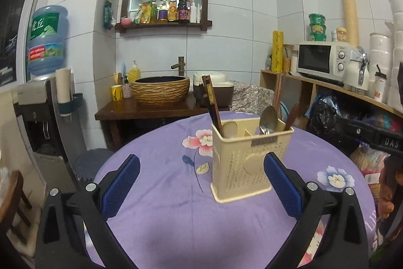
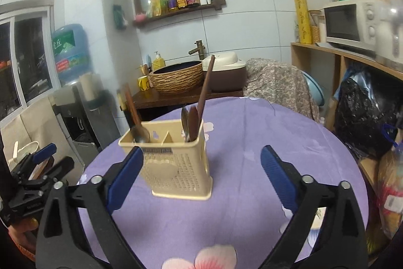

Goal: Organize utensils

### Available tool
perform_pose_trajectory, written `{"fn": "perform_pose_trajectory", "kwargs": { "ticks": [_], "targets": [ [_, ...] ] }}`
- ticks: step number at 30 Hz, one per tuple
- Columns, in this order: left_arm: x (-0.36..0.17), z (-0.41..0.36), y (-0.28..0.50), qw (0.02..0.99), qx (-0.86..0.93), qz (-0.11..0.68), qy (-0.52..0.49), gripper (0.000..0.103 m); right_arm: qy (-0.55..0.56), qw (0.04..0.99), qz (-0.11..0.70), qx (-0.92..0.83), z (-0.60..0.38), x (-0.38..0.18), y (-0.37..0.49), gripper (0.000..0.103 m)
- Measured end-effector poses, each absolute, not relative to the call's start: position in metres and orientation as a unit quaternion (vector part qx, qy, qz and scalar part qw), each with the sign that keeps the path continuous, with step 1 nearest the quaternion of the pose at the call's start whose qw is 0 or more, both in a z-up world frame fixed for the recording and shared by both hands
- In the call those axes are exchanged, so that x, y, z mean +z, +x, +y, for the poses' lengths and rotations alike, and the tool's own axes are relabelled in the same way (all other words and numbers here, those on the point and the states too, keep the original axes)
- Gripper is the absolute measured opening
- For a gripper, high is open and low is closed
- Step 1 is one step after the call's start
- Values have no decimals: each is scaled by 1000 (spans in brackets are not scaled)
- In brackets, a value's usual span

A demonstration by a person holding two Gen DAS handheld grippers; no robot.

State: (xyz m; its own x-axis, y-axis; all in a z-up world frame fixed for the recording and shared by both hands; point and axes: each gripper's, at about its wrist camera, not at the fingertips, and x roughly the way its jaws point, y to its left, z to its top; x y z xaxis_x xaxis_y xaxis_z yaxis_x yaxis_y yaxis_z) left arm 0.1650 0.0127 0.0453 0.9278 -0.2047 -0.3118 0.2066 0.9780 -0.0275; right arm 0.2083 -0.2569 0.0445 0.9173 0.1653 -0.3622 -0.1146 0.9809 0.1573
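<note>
Left tongs (image 1: 201, 183) apart, right tongs (image 2: 201, 175) apart, utensil holder (image 1: 241, 168) between, upright on tablecloth (image 1: 161, 206)

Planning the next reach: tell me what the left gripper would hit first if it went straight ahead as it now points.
Most likely the cream perforated plastic utensil holder. It stands on the purple floral tablecloth ahead of the open left gripper, offset toward its right finger, so that finger would probably touch it first; depth is unclear.
</note>
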Motion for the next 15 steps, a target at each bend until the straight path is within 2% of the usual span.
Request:
{"fn": "perform_pose_trajectory", "kwargs": {
  "ticks": [9,15],
  "targets": [
    [13,17,76,984,-80,156,-24,98,32,984,167,58,-240,-18,93,97],
    [5,15,14,993,-65,103,-12,98,-7,986,160,53,-225,-38,24,97]
  ]
}}
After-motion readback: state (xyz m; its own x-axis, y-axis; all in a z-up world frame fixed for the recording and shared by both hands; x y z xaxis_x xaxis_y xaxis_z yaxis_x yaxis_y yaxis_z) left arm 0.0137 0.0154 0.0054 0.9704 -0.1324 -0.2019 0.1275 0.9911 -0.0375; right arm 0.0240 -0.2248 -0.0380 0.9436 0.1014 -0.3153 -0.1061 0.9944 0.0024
